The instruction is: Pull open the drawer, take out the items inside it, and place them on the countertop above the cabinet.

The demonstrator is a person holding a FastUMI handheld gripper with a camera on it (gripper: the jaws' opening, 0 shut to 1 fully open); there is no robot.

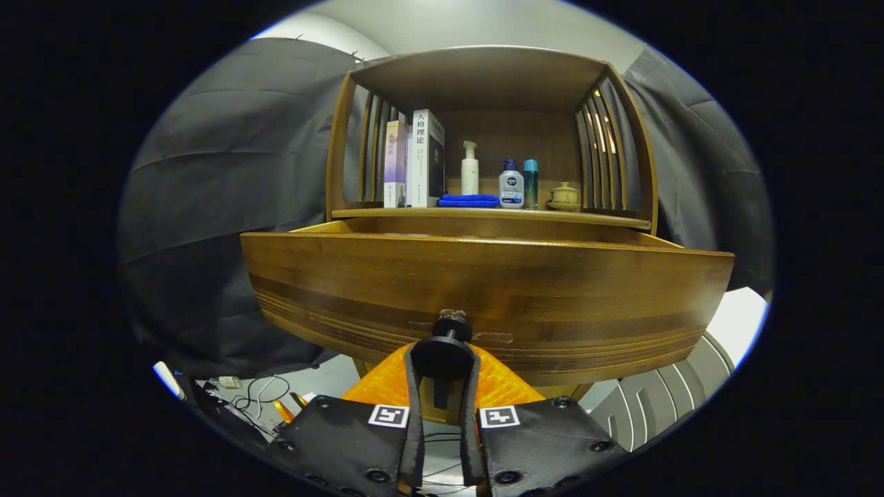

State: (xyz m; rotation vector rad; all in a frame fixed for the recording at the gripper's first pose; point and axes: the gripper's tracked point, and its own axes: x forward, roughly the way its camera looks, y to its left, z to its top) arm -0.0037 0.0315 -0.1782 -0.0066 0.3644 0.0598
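Note:
A wooden drawer (483,283) stands pulled out from the cabinet, its wide front panel facing me. A round black knob (445,352) sticks out from the lower middle of that panel. My gripper (443,359) is shut on the knob, one finger on each side of its disc. The drawer's inside is hidden behind the front panel, so I cannot see any items in it. The countertop (483,212) lies just above and behind the drawer, under an arched wooden shelf frame.
On the countertop stand two books (414,162), a folded blue cloth (469,201), a white pump bottle (469,169), a blue-capped bottle (511,185), a teal bottle (530,183) and a small lidded pot (565,195). Cables (259,397) lie on the floor, lower left.

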